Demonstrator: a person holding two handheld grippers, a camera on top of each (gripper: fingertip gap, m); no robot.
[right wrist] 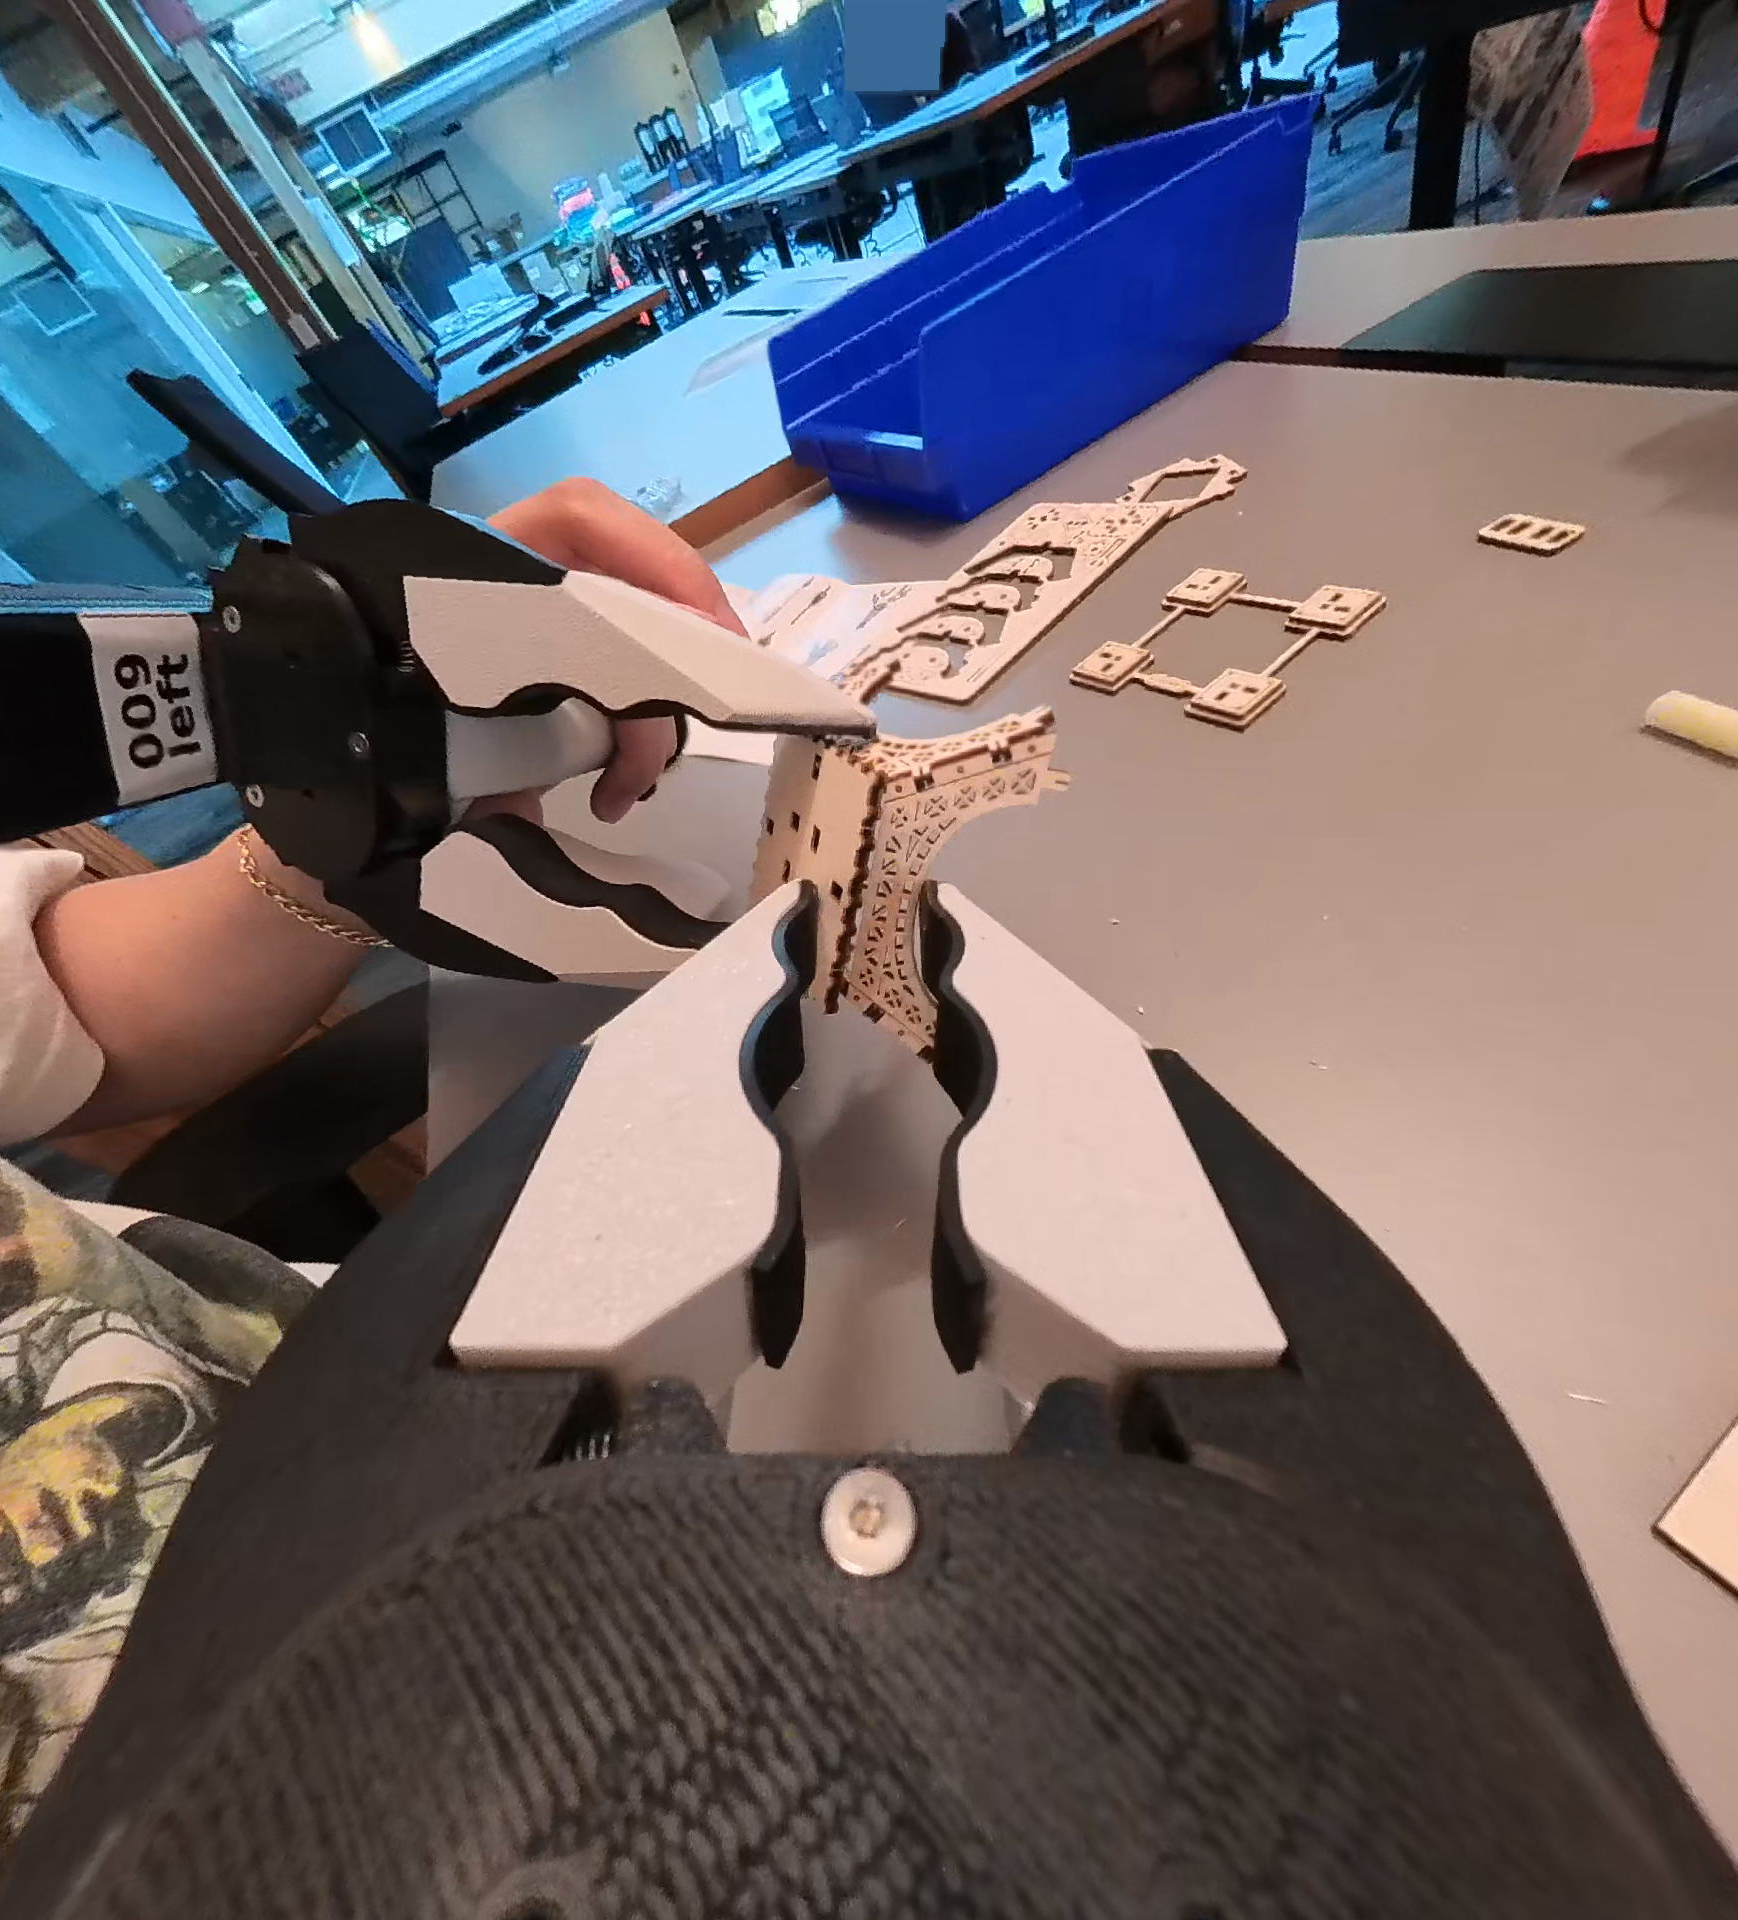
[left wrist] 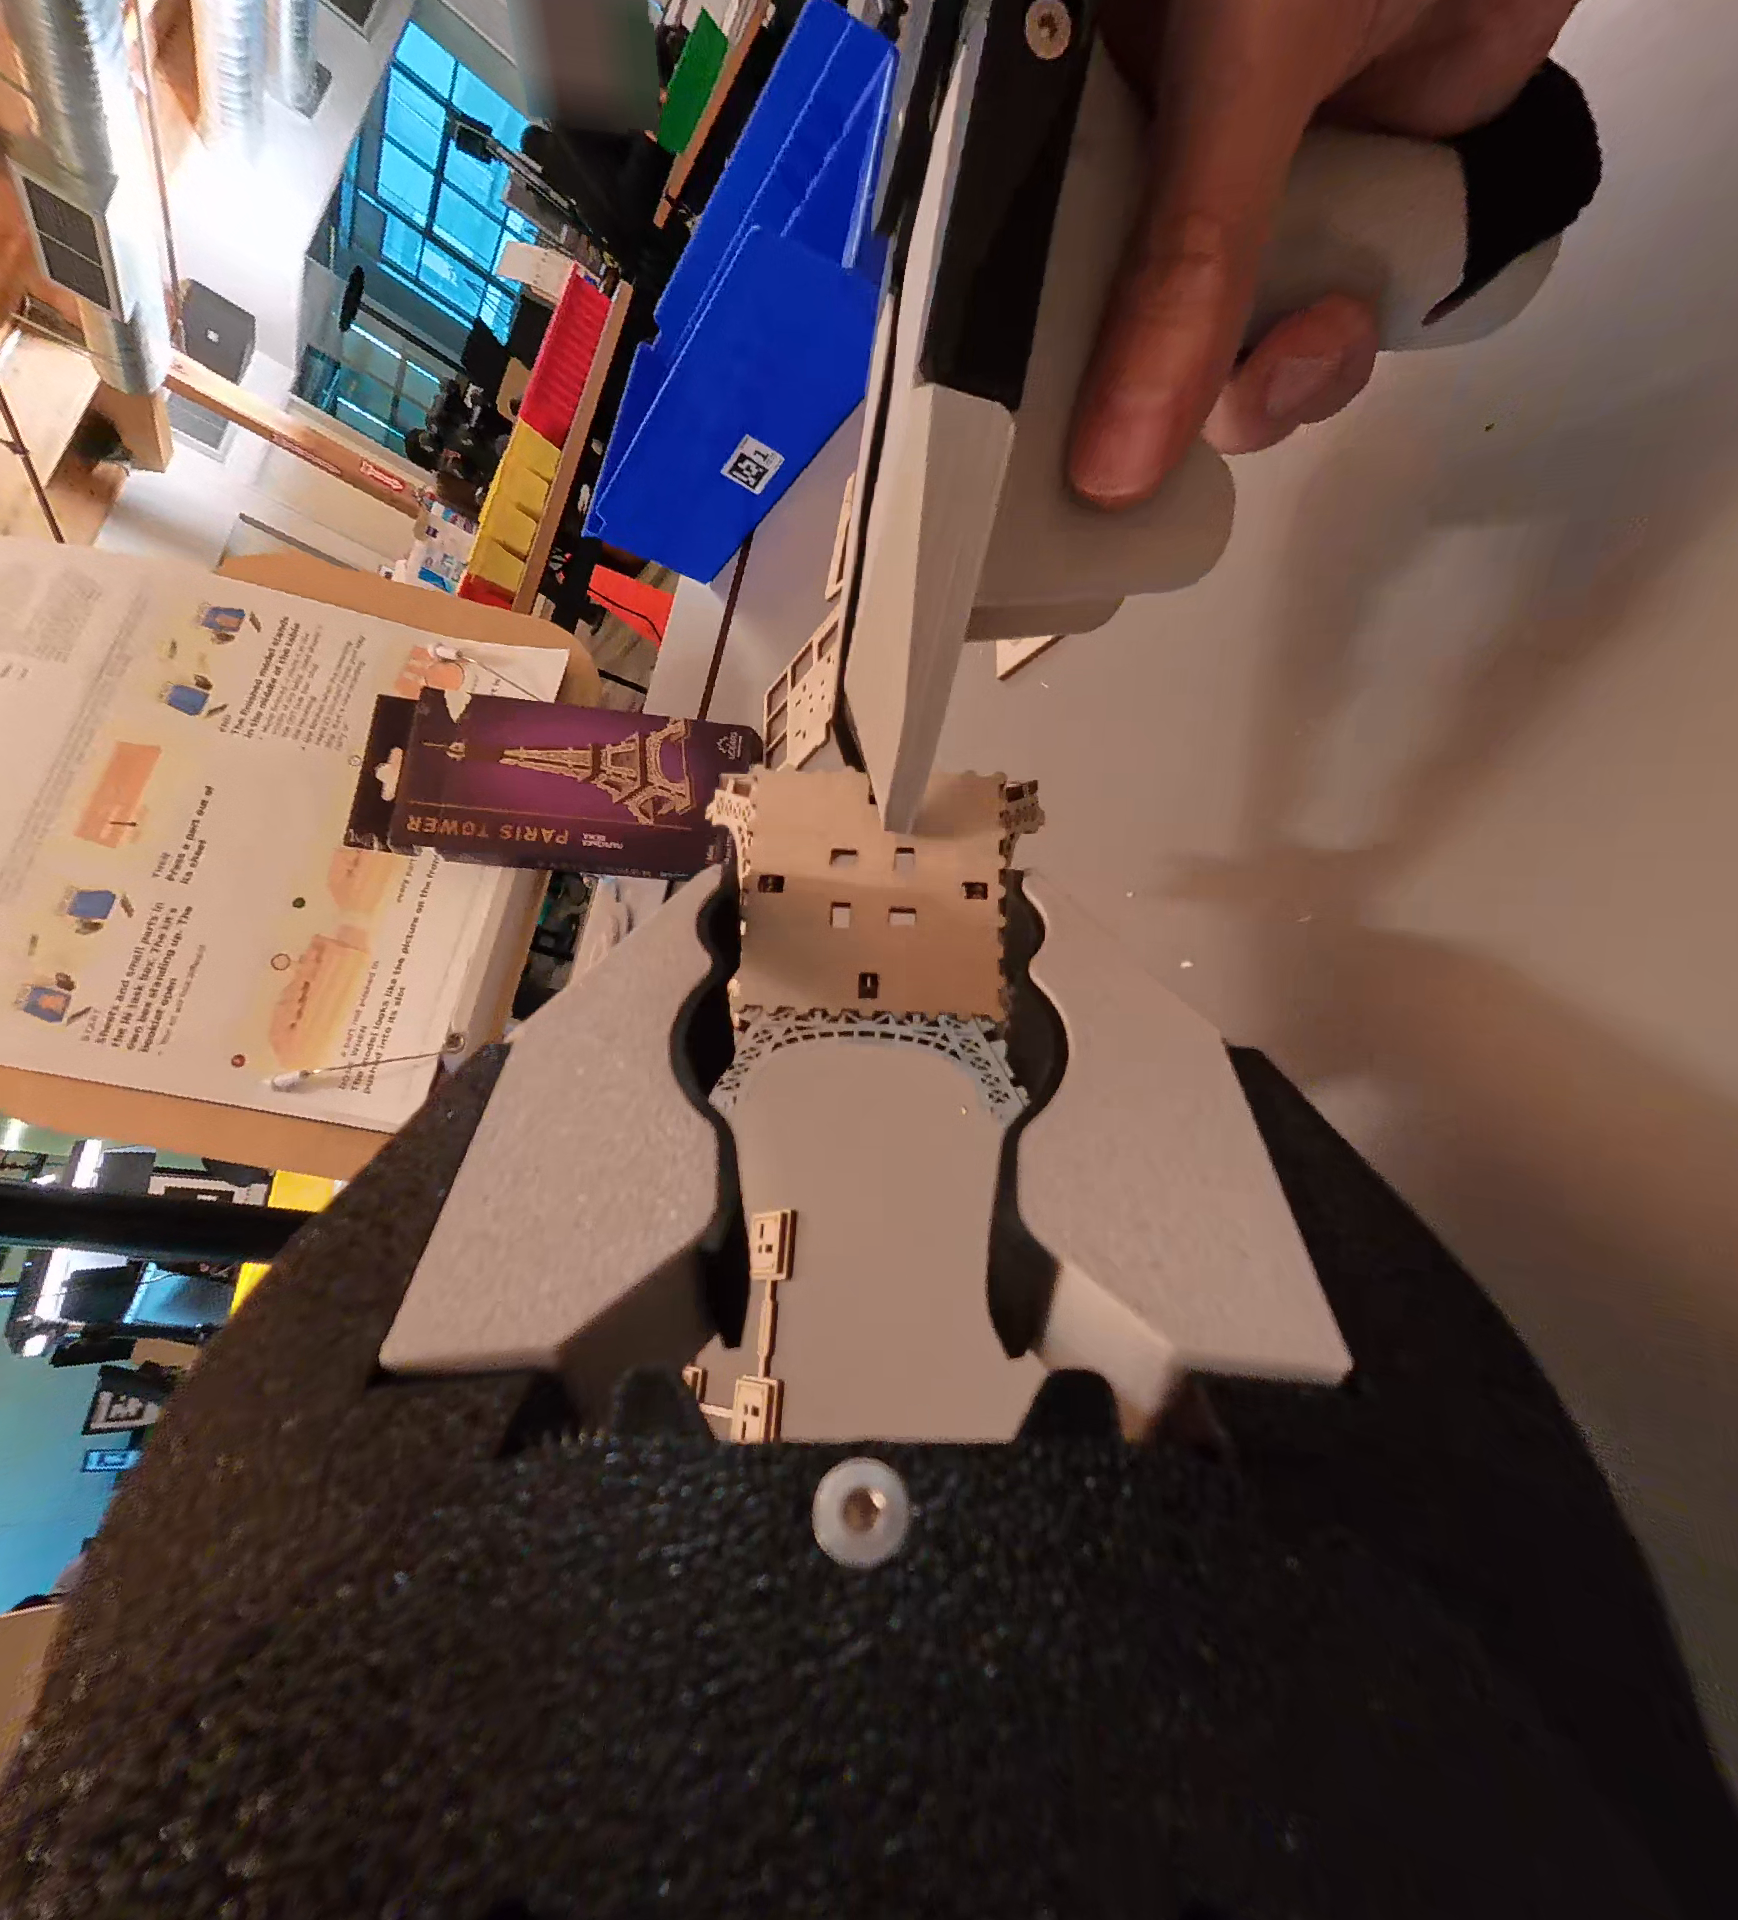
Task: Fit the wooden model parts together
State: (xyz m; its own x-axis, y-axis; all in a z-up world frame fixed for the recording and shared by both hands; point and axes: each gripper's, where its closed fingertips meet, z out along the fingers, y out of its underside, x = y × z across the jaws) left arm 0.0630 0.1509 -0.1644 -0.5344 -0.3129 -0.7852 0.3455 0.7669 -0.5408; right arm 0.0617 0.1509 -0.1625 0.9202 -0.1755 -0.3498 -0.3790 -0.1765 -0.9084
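Grey worktop (right wrist: 1467, 987) in a big open workshop, rows of other desks and glass walls off in the background. Both grippers are on the same little wooden tower section (right wrist: 880, 883), which is held up off the table between them.

Left gripper (left wrist: 870, 914) has its fingers clamped on the boxy, slotted end of the section (left wrist: 870, 935), one on each side, with the lacy arch edge facing its camera. Right gripper (right wrist: 865, 935) is pinching the latticed leg part, fingers close together with the wood squeezed between the wavy black pads (right wrist: 958, 997). In the left wrist view the right gripper comes in from the top, its tip touching the far edge of the box.

Spare parts lie flat on the table: a frame of four small squares (right wrist: 1229, 644), a longer cut-out sheet (right wrist: 1031, 582) beside it, a small slotted piece (right wrist: 1530, 533) further right. Blue bin (right wrist: 1041, 343) sits behind those. A purple kit card (left wrist: 553, 795) and a printed instruction sheet (left wrist: 169, 790) show off to the side in the left wrist view.
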